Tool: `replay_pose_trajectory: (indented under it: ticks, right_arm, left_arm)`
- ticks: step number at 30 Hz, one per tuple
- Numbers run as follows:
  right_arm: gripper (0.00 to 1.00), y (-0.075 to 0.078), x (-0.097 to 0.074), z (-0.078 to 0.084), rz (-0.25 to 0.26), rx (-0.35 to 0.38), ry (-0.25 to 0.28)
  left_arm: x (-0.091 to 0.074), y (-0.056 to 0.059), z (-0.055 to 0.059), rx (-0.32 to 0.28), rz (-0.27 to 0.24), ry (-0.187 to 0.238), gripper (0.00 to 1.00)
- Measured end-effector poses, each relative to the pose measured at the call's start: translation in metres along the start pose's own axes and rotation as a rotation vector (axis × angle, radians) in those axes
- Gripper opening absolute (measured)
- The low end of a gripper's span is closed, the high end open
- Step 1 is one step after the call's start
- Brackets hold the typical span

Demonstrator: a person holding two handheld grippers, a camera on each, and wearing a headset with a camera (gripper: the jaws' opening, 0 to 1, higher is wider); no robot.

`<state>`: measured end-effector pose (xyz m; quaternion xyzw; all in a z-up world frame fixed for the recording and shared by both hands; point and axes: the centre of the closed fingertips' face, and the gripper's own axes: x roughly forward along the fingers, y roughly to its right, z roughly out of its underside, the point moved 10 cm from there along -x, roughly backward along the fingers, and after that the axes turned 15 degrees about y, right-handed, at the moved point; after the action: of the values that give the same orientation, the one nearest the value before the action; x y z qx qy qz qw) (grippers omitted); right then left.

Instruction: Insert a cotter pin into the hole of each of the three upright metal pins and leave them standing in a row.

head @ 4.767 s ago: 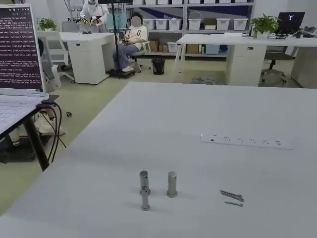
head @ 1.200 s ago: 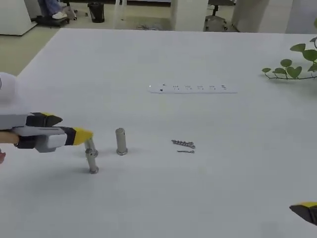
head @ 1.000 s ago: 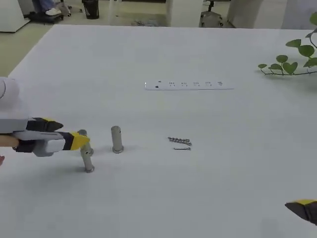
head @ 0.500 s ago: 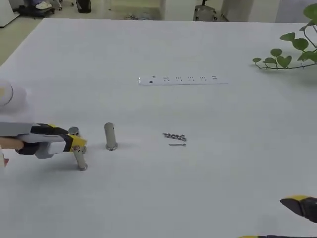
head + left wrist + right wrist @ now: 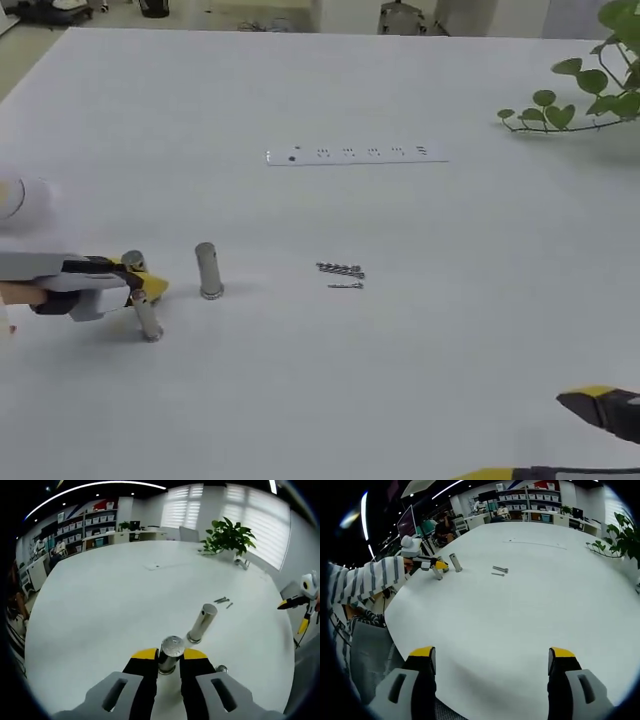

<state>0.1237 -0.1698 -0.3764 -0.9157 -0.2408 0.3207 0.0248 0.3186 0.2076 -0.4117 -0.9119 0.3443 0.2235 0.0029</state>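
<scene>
Left claw (image 5: pixel 170 666) has come in over the last 1.2 s. Its yellow tips stood clear beside the pins then; now they sit either side of the back pin (image 5: pixel 170 652), just under its head, and look clamped onto it.

- Back pin is upright on the table (image 5: pixel 330 380).
- Front pin (image 5: pixel 148 320) stands right beside the claw's nearer jaw. I cannot tell whether they touch.
- Third pin (image 5: pixel 207 270) is upright, near but apart from the claw.
- Cotter pins (image 5: pixel 340 272) lie flat in a small bunch, well apart from the 3 pins. None is fitted yet.
- Right claw (image 5: pixel 492 667) is spread wide and holds nothing, low by the near table edge.

Risks, my judgement:

1. Any sideways drift of the left claw would tip the front pin. It is round, so it would roll.
2. The grip is high on the back pin, so it may swing in the jaws if I lift it. I cannot see its hole from here, so lining it up is blind.
3. The cotter pins are thin, flat and bunched. The right claw could drag 2 at once or skate over them.
</scene>
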Motion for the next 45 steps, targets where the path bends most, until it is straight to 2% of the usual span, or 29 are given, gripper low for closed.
replay_pose_trajectory:
  ticks: [2, 5, 6, 10, 14, 19, 24, 28, 33, 35, 39, 40, 42, 45]
  right_arm:
    - [0.92, 0.0, 0.0, 0.001, -0.002, 0.003, -0.002]
    - [0.92, -0.001, 0.001, 0.001, -0.006, 0.003, -0.004]
    - [0.92, -0.001, 0.001, 0.001, -0.007, 0.003, -0.003]
    - [0.92, -0.003, 0.002, -0.001, -0.016, -0.001, 0.006]
    - [0.92, -0.004, 0.003, -0.002, -0.024, -0.004, 0.01]
    - [0.92, -0.005, 0.003, -0.004, -0.035, -0.01, 0.021]
    - [0.92, -0.009, 0.002, -0.006, -0.046, -0.019, 0.033]
    - [0.92, -0.013, 0.0, -0.01, -0.054, -0.035, 0.049]
    - [0.92, -0.016, -0.002, -0.012, -0.063, -0.047, 0.066]
    - [0.92, -0.016, -0.003, -0.012, -0.065, -0.049, 0.072]
    - [0.91, -0.018, -0.004, -0.012, -0.072, -0.055, 0.077]
    - [0.91, -0.019, -0.005, -0.012, -0.079, -0.057, 0.078]
    - [0.91, -0.019, -0.005, -0.012, -0.082, -0.062, 0.081]
    - [0.91, -0.02, -0.007, -0.013, -0.077, -0.079, 0.089]
  left_arm:
    - [-0.001, 0.0, 0.001, -0.002, -0.004, 0.009, 0.12]
    - [-0.001, 0.0, -0.001, 0.103, -0.017, 0.016, 0.1]
    - [-0.001, 0.002, 0.0, 0.074, -0.021, 0.012, 0.1]
    - [-0.004, 0.002, 0.0, 0.056, -0.059, 0.022, 0.1]
    - [-0.013, 0.004, 0.001, 0.035, -0.088, 0.025, 0.1]
    - [-0.031, 0.004, -0.005, 0.06, -0.127, 0.054, 0.1]
    - [-0.052, 0.005, -0.01, 0.035, -0.191, 0.087, 0.1]
    - [-0.068, 0.012, -0.01, 0.028, -0.221, 0.099, 0.1]
    - [-0.088, 0.027, -0.007, 0.02, -0.269, 0.1, 0.1]
    - [-0.095, 0.036, -0.004, -0.021, -0.289, 0.114, 0.1]
    - [-0.101, 0.057, 0.007, -0.023, -0.291, 0.114, 0.1]
    - [-0.101, 0.058, 0.008, -0.023, -0.288, 0.113, 0.1]
    - [-0.102, 0.07, 0.013, -0.085, -0.281, 0.115, 0.1]
    - [-0.104, 0.088, 0.016, -0.093, -0.281, 0.15, 0.1]
